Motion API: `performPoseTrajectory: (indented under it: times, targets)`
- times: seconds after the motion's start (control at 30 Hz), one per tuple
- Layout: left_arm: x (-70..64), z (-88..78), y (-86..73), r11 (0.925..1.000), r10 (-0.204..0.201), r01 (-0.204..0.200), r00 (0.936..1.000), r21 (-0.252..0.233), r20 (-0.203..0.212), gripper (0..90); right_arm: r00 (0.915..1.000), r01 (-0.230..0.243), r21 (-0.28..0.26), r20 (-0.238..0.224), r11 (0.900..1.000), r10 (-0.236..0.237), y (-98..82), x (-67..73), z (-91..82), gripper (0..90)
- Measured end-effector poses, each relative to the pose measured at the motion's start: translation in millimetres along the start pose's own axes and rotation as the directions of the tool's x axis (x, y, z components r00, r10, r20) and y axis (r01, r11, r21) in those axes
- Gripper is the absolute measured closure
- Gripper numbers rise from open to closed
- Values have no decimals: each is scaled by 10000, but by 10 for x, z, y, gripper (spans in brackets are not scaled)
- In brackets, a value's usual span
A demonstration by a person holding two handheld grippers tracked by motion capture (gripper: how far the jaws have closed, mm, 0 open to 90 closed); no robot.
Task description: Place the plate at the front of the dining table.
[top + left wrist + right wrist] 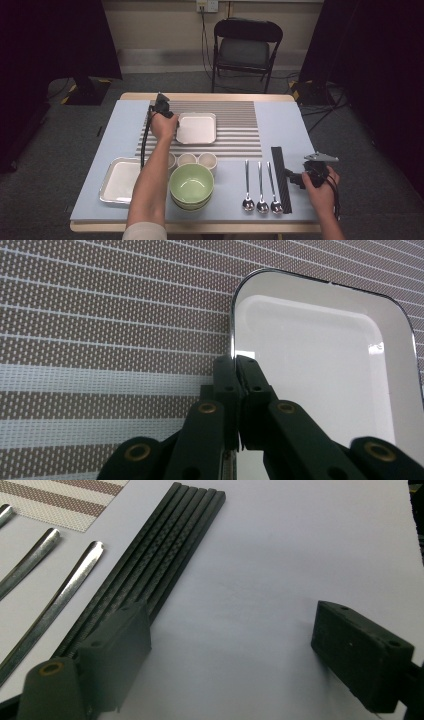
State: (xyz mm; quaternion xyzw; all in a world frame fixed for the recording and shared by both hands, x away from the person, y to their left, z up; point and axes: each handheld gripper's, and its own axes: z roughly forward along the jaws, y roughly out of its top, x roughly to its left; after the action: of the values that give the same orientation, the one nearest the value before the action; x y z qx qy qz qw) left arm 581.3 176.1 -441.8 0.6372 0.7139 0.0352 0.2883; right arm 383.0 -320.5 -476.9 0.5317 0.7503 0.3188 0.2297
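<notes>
A white square plate [197,128] [320,370] lies on the striped placemat [237,125] [100,325]. My left gripper [174,125] [236,360] is shut on this plate's left rim, and the thin edge runs in between the two closed jaws. A second white square plate [119,180] lies at the front left. My right gripper [292,178] [230,645] rests open just above the blue table cover, with nothing between its jaws. Its left jaw sits next to the black chopsticks [281,177] [155,565].
Stacked green bowls [191,184] stand at the front centre with three small white cups [189,160] behind them. Three steel spoons [260,187] [60,595] lie left of the chopsticks. A folding chair [245,47] stands beyond the table's far edge.
</notes>
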Motion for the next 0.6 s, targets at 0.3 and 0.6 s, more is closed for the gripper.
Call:
performPoseTrajectory:
  times: [0.3, 0.6]
  targets:
    - [12, -57, -9, 10000, -29, 30, 9999, -71, 98, 883, 10000, 11, -6, -5, 10000, -11, 0, -1, 0, 149]
    - [16, -122, -7, 9997, 121, -121, 9999, -218, 16, 857, 10000, 3, -5, 2, 10000, -3, 0, 0, 0, 149]
